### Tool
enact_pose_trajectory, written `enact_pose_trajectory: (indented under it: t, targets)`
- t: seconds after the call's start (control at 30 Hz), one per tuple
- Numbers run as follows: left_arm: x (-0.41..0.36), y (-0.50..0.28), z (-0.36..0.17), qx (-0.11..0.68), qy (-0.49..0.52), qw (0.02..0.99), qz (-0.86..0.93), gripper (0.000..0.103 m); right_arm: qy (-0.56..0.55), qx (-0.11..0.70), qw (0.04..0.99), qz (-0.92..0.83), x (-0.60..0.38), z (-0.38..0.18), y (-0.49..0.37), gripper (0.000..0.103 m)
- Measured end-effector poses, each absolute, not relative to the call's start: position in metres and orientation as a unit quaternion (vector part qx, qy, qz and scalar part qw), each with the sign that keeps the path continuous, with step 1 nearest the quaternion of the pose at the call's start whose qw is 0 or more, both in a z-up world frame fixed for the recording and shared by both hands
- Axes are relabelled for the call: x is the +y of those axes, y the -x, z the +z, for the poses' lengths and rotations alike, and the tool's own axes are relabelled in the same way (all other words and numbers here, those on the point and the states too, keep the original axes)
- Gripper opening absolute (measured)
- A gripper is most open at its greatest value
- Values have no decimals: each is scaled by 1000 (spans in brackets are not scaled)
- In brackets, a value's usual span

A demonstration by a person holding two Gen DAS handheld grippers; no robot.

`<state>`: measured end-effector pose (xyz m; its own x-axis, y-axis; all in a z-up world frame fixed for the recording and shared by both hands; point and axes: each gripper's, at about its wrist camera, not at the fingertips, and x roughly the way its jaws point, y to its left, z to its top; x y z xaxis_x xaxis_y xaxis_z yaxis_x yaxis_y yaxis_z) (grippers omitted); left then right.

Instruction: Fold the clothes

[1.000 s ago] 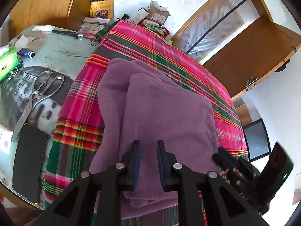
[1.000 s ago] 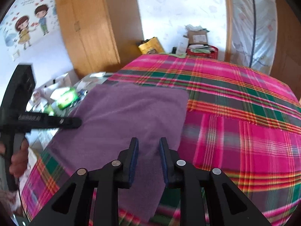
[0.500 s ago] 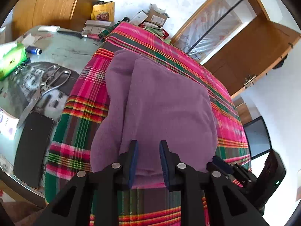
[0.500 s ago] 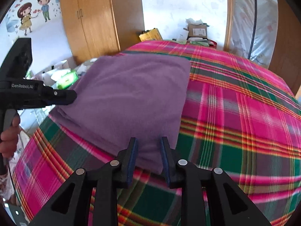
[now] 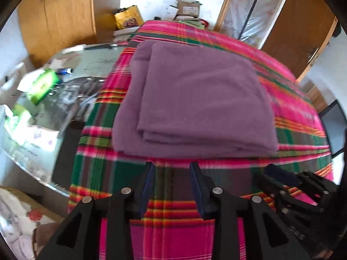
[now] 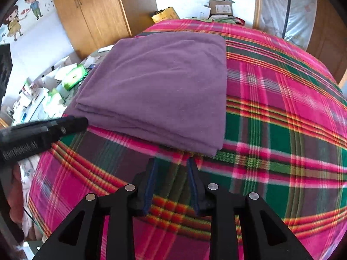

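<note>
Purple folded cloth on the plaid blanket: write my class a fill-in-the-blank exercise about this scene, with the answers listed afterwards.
1. The folded cloth is ____ in colour.
2. It lies on a pink, green and red ____ blanket.
3. Between the fingers of the left claw, whose jaws are opening, there is ____.
4. The green packet lies to the ____ of the cloth in the left wrist view.

Answers: purple; plaid; nothing; left

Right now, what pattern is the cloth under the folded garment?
Pink, green and orange plaid cloth; right wrist view.

Table (image 5: 93, 65), glass-topped, half covered by plaid blanket (image 6: 282, 112). Folded purple cloth (image 6: 160, 86) lies flat on blanket near its left edge. Bare glass: green packet (image 5: 43, 85), papers, small clutter.
</note>
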<state>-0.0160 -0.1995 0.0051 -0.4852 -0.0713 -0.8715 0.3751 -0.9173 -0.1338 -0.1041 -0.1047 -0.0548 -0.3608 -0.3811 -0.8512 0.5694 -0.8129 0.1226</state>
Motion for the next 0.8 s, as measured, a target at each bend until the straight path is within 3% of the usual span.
enact_pose_trajectory:
  t: [0.8]
  targets:
    - [-187,4,-5,152,-481,170,-846,35,-449,145,254,-844,-124,-58,79,37]
